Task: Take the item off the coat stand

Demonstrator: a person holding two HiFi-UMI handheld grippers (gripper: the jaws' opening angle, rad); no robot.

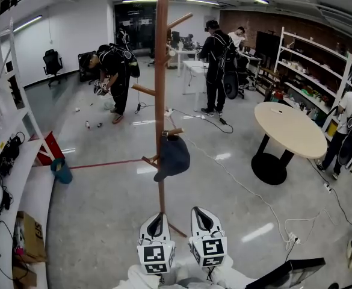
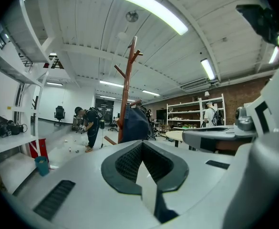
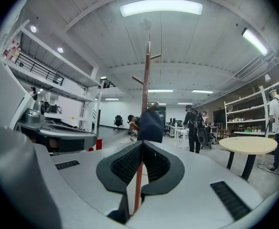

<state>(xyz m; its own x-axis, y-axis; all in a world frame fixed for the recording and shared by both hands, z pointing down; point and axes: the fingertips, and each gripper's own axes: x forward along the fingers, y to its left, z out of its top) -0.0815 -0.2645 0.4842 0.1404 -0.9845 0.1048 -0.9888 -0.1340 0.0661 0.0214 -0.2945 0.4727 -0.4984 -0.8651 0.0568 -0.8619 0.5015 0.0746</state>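
Observation:
A tall wooden coat stand rises from the floor just ahead of me. A dark blue cap hangs from one of its low pegs. At the bottom of the head view, my left gripper and right gripper sit side by side, short of the stand's foot and below the cap, both shut and empty. In the left gripper view the cap and stand show beyond the left gripper. In the right gripper view the cap hangs on the stand, straight above the right gripper.
A round beige table stands to the right, with white shelving behind it. More shelves line the left wall, and a teal bucket sits on the floor nearby. Cables cross the floor. Three people stand farther off.

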